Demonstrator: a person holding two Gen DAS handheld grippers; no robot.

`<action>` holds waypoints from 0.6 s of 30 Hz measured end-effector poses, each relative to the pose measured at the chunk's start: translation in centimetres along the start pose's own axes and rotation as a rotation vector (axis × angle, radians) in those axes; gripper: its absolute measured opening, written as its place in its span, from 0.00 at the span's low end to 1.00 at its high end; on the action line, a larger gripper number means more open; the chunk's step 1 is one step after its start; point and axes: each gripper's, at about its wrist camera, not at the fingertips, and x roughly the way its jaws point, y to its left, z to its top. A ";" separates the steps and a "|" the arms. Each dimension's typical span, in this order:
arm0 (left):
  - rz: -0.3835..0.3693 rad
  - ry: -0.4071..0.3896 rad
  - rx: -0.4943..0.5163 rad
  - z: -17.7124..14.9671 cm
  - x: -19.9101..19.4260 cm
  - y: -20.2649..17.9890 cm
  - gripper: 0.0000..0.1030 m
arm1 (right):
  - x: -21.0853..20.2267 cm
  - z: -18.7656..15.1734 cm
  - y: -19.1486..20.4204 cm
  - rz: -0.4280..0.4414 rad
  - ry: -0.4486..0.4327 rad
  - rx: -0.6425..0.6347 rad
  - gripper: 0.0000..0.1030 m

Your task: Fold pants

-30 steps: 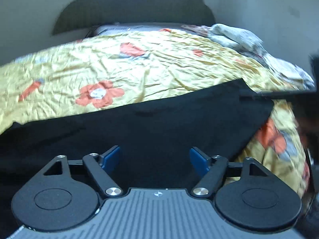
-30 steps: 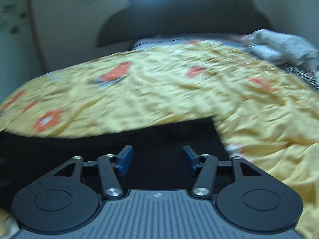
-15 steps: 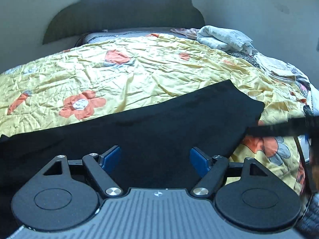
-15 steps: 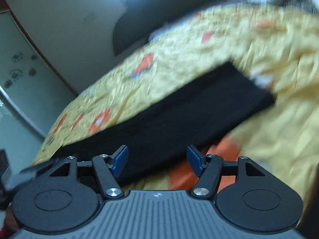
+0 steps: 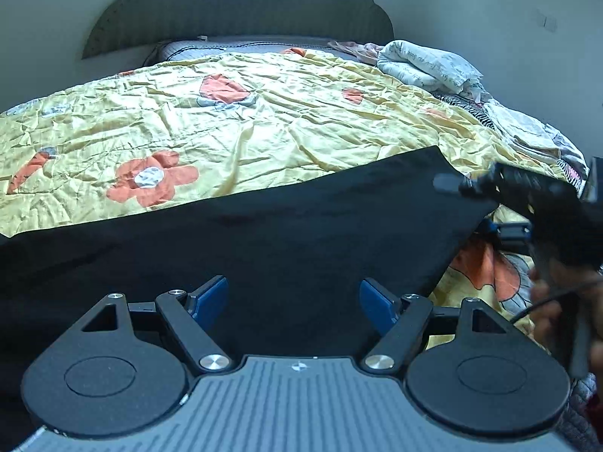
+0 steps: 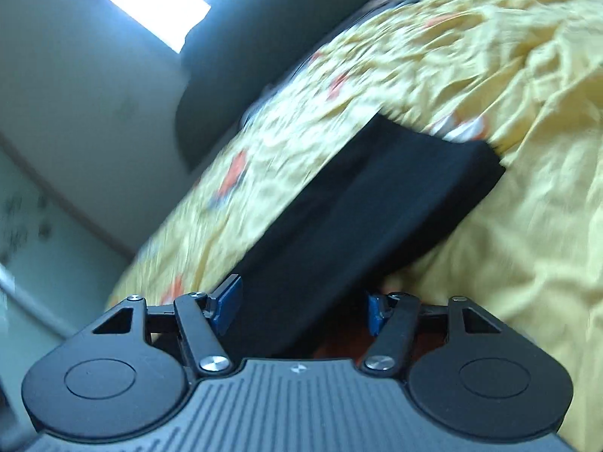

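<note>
Black pants (image 5: 286, 233) lie flat in a long strip across the yellow flowered bedspread (image 5: 264, 128). My left gripper (image 5: 293, 290) hovers open just over their near edge, with nothing between its blue pads. At the right rim of the left wrist view a hand holds my right gripper (image 5: 469, 205), rolled onto its side at the pants' right end. In the blurred, tilted right wrist view the pants (image 6: 361, 218) run diagonally. The right gripper (image 6: 301, 297) stands open, the near edge of the cloth lying between its fingers without the pads pressing on it.
A crumpled white blanket (image 5: 426, 64) and striped bedding (image 5: 527, 128) are heaped at the bed's far right. A dark headboard (image 5: 241, 11) stands against the wall behind. A bright window (image 6: 150, 3) and a wall fill the left of the right wrist view.
My right gripper has rolled onto its side and dropped to the right end of the pants. It now shows at the right of the left wrist view. The left gripper stays open over the pants.
</note>
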 end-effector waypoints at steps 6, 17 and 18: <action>0.005 0.009 0.010 0.2 0.3 -0.1 0.78 | 1.7 2.9 -1.9 -0.088 -0.145 0.109 0.32; -0.140 0.054 -0.277 2.0 2.0 3.9 0.78 | 1.6 3.6 1.2 -0.164 -0.180 -0.211 0.06; -0.175 0.067 -0.341 2.1 2.4 4.6 0.78 | 1.6 3.1 2.6 -0.172 -0.179 -0.289 0.06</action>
